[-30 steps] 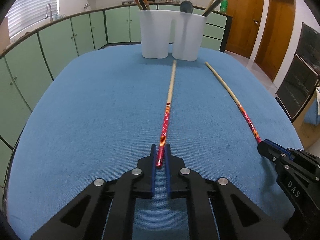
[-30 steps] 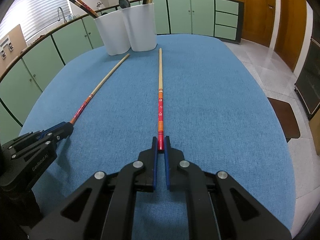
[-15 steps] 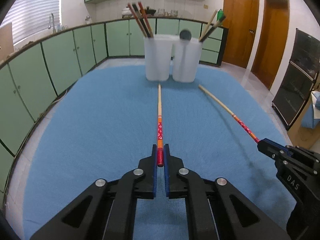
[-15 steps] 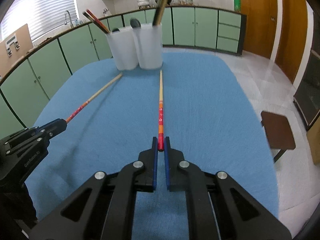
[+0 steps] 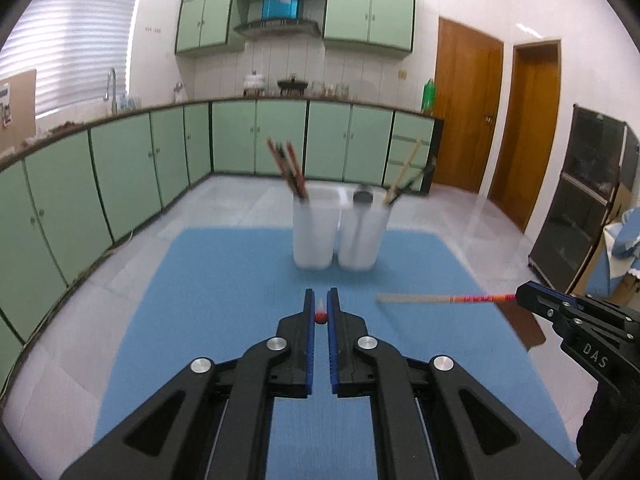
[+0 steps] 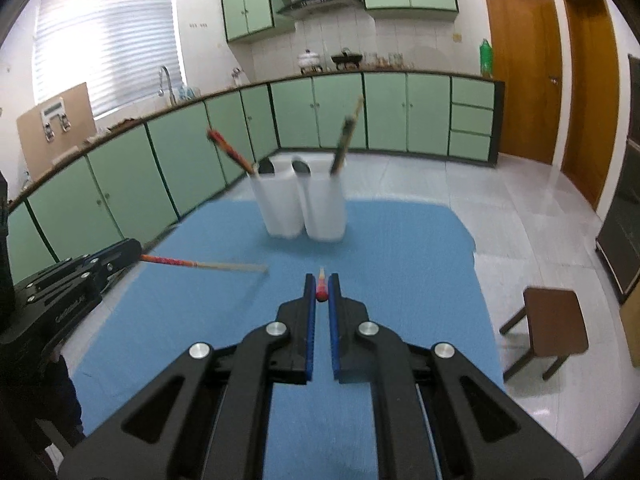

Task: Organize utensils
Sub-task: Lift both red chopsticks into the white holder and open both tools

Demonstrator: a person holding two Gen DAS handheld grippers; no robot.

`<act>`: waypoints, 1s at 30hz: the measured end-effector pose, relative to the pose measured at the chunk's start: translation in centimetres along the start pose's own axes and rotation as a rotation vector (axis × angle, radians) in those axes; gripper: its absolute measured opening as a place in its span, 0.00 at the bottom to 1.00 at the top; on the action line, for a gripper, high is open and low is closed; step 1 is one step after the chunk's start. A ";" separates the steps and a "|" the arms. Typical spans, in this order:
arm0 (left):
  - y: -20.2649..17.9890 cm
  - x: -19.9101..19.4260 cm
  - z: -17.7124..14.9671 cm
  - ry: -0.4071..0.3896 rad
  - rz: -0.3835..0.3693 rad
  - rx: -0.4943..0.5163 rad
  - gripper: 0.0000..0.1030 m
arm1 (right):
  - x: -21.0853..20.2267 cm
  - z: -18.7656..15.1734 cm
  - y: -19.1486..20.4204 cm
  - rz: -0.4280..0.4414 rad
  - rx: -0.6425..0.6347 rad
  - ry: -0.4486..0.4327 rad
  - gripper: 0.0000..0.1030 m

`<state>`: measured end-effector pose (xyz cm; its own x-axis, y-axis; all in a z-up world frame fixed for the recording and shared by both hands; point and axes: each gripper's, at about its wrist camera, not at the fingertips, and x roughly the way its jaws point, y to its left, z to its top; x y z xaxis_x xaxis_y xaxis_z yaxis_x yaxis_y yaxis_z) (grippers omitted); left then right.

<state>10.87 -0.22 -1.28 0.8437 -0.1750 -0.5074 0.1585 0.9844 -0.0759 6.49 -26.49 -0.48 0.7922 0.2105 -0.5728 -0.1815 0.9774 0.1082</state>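
Both chopsticks have left the blue surface [image 5: 224,280]: left hand-held gripper [image 5: 320,315] and right hand-held gripper [image 6: 321,295] each clamp one chopstick [image 5: 320,316] aloft, ready for the white holders [image 5: 334,236].

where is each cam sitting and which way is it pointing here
Left wrist: sits on the left hand-held gripper, raised above the blue table, facing the two white holders; its fingers clamp a chopstick end-on, and the right hand-held gripper shows at right.
Right wrist: sits on the right hand-held gripper, facing the same holders; its own chopstick is end-on, the left hand-held gripper at left.
Shared: table, holders, green cabinets, each other's chopstick.
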 end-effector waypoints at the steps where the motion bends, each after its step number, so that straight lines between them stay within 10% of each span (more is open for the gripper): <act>1: 0.1 -0.1 0.6 -0.012 -0.002 0.006 0.06 | -0.2 0.8 0.0 0.009 -0.004 -0.009 0.05; 20: 0.3 1.7 10.8 -0.097 -0.107 0.043 0.06 | -0.2 13.7 -0.1 0.125 -0.066 -0.053 0.05; 30: 0.1 1.8 19.3 -0.262 -0.095 0.050 0.06 | 0.4 24.1 -0.6 0.111 -0.042 -0.229 0.05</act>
<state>22.32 -0.79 14.36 0.9268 -0.2707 -0.2603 0.2625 0.9626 -0.0663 20.93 -26.56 18.79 0.8764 0.3202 -0.3597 -0.2955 0.9473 0.1235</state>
